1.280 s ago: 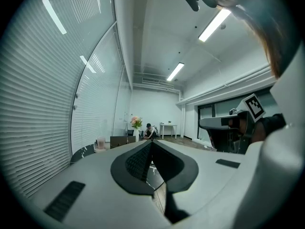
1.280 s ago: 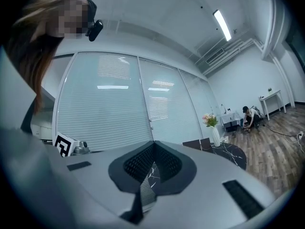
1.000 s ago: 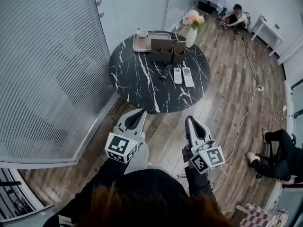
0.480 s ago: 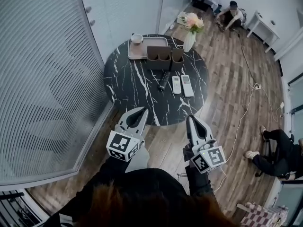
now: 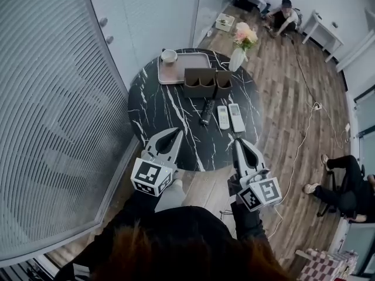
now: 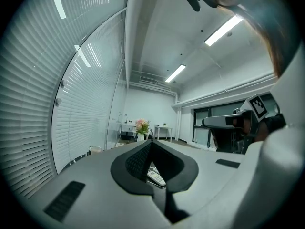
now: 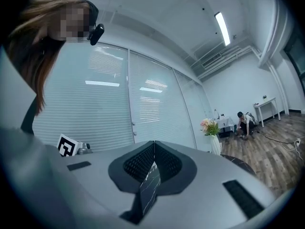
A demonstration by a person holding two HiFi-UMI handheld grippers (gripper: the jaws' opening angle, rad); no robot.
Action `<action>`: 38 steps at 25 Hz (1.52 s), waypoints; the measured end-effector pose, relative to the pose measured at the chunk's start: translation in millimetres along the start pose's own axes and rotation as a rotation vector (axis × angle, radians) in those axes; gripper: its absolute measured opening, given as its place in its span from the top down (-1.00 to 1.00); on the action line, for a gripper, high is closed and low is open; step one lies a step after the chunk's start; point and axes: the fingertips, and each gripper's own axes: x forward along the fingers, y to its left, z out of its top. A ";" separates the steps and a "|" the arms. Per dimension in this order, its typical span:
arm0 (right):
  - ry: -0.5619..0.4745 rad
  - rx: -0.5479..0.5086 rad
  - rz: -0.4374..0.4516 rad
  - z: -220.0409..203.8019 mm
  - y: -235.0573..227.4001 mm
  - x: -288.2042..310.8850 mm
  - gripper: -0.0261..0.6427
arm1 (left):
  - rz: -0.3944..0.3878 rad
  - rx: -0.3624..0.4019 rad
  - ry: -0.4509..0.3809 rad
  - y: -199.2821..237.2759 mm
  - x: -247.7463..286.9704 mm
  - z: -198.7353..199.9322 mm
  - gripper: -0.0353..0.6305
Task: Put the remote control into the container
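Note:
Three remote controls lie side by side on the round black marble table [image 5: 158, 107]: a black one [image 5: 207, 111] and two white ones [image 5: 222, 117] [image 5: 237, 117]. Just beyond them stands the brown container [image 5: 206, 81] with open compartments. My left gripper [image 5: 179, 131] is shut and empty, its tip over the table's near edge. My right gripper [image 5: 238, 141] is also shut and empty, just short of the white remotes. Through the left gripper's [image 6: 151, 141] jaws a white remote [image 6: 156, 176] shows. The right gripper [image 7: 154, 142] looks over the marble top.
A pink tray [image 5: 181, 68] with a cup [image 5: 169, 55] sits behind the container, and a vase of flowers [image 5: 237, 56] stands at its right. A frosted glass wall runs along the left. A person sits on the floor far back [image 5: 281, 16], another at right [image 5: 345, 186]. A cable [image 5: 299, 145] crosses the wooden floor.
Both grippers have moved forward toward the table, and their tips now reach its near edge. Both stay shut and empty. The remotes and container have not moved.

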 end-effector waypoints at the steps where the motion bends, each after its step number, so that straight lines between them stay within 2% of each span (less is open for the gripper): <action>1: 0.002 0.001 -0.003 -1.2 -0.4 5.6 0.87 | -0.002 -0.002 0.001 5.9 2.4 -0.7 0.90; 12: 0.002 0.000 -0.027 -3.1 -10.5 53.0 0.87 | -0.014 -0.015 0.006 52.4 28.2 -1.3 0.90; 24: -0.003 0.020 -0.045 -4.3 -33.8 60.3 0.87 | -0.034 -0.005 0.027 50.1 55.8 -1.4 0.90; 30: 0.007 0.032 -0.007 -4.7 -55.6 72.5 0.87 | 0.002 -0.016 0.039 50.6 72.8 -7.5 0.90; 38: 0.010 0.008 0.050 11.7 -91.1 91.1 0.87 | 0.074 -0.015 0.011 53.3 98.6 1.2 0.90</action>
